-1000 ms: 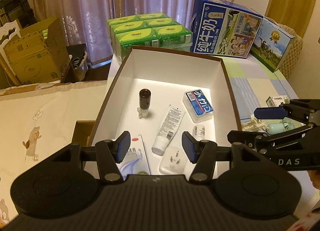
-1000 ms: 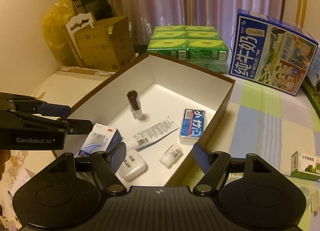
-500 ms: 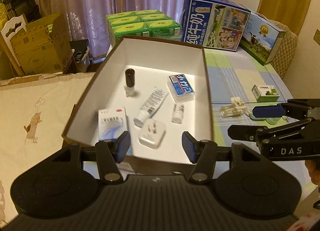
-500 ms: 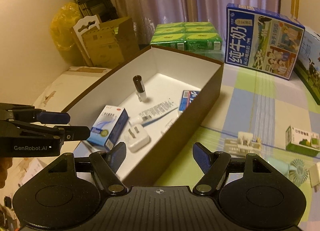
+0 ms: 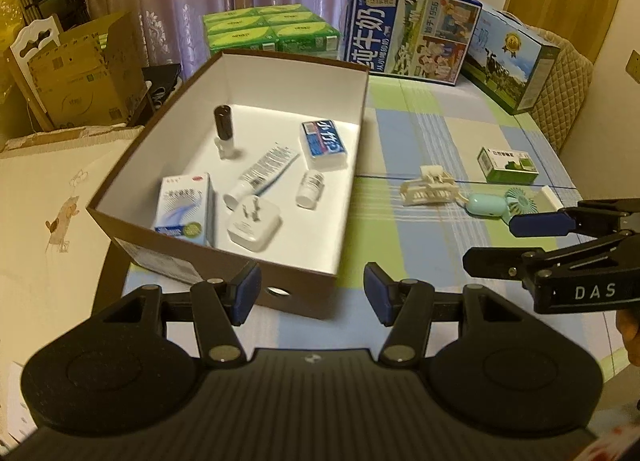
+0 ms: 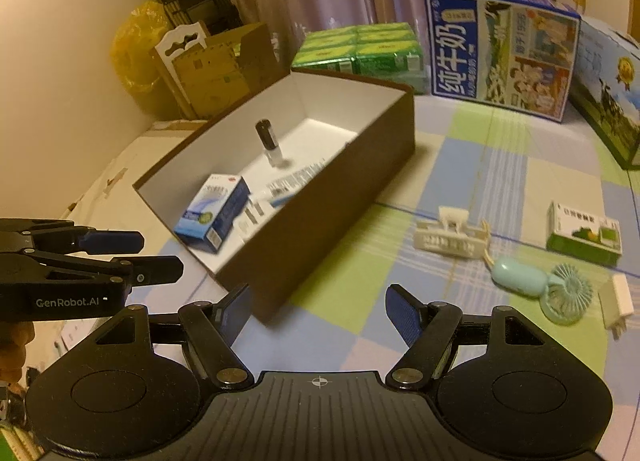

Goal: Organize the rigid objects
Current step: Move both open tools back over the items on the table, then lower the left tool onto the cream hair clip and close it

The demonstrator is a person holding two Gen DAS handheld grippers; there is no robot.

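Both the left gripper (image 5: 312, 293) and right gripper (image 6: 318, 311) stand open, empty, now withdrawn nearside of the brown box (image 5: 308, 303); bare tablecloth (image 6: 360, 345) lies below.

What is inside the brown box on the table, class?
Inside the brown box: an upright dark-capped bottle, blue pack, tube, small white bottle, white plug adapter and blue-white carton. Its near wall hides the floor's front edge.

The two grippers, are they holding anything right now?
No. The left gripper and the right gripper both stand open and empty, near the brown box.
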